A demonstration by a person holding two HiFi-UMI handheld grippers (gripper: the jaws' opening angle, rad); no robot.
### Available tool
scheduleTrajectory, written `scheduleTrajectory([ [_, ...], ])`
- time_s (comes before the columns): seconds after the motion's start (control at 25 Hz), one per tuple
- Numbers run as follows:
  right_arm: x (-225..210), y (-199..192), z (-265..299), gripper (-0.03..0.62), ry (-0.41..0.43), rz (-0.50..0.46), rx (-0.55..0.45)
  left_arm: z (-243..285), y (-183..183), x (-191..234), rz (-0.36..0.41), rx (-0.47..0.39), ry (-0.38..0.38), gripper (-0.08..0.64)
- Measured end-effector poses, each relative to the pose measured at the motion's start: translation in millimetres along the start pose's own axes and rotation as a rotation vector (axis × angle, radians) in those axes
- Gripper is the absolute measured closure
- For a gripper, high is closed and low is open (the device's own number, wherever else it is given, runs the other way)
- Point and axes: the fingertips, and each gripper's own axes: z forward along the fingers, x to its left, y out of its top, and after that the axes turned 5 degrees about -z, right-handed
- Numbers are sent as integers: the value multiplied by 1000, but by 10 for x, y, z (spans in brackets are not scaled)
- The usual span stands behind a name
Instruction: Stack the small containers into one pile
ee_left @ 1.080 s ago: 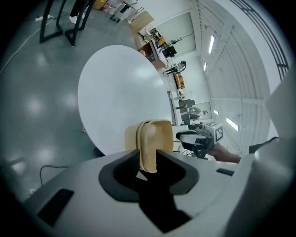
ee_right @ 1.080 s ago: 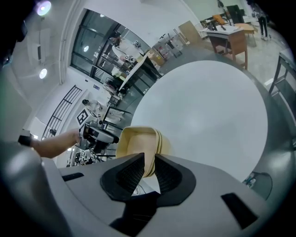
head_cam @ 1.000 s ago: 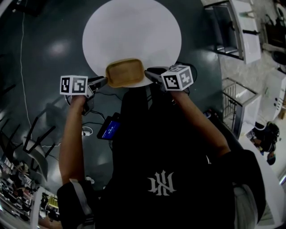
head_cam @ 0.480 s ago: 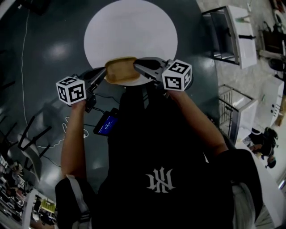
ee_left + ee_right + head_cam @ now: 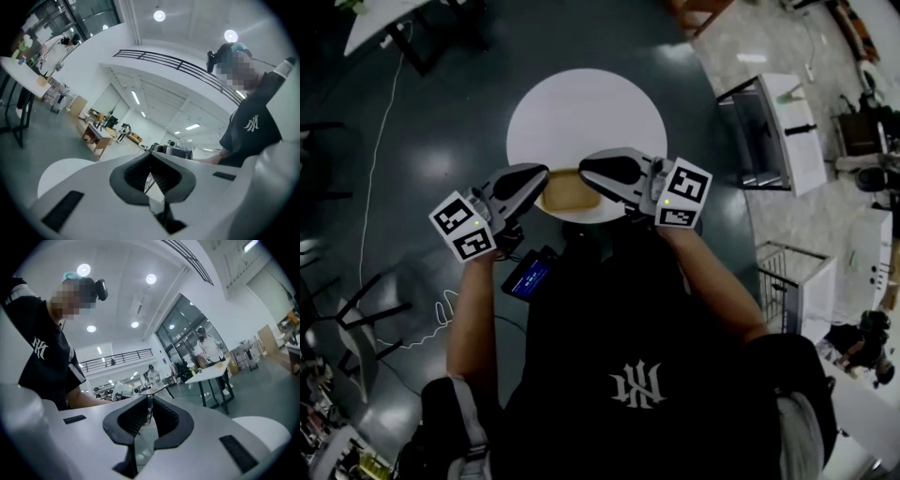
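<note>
Person stands over the round white table, one tool in each hand, both held level and aimed at each other

- The left gripper has its jaws pressed together, with nothing between them. Its marker cube sits at the outer end, by the hand
- The right gripper has just been closing its jaws. They now stand tip to tip, and nothing is caught between them
- The tips of the two grippers are near each other but apart

The tan container lies on the table's near edge, below the gap between the two sets of tips. Neither gripper touches it, and the right gripper's nose overlaps its far corner in the head view. I cannot tell from above whether it is one piece or several nested

From each gripper's own view the table shows only as a pale curve low and to the outer side, with the person's black shirt behind the opposite gripper

A small device with a blue lit screen hangs at the person's waist, under the left gripper
</note>
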Motion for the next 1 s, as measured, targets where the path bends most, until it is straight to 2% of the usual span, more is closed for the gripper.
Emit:
scheduleTrajectory([
  [0.08,101,304,-20,534,12,-26,-82,4,150,-217,77,-26,-47,557],
  [0.2,286,775,-166,534,29,-5,-254,-22,314,-570,188,-65,-107,557],
  [0.28,481,1013,-276,532,91,19,-341,-23,397,-778,245,-87,-134,557],
  [0.36,707,1141,-363,532,159,36,-384,-11,420,-947,289,-88,-134,557],
  [0.56,1091,1094,-421,535,186,-38,-310,-52,346,-1336,339,-68,-140,557],
  [0.68,1278,1033,-429,537,201,-65,-278,-116,265,-1530,364,-67,-118,557],
  [0.84,1559,890,-546,537,164,-99,-228,-155,13,-1764,335,-35,-110,557],
  [1.0,1921,664,-766,537,142,-83,-211,-169,-328,-2072,302,4,-110,557],
])
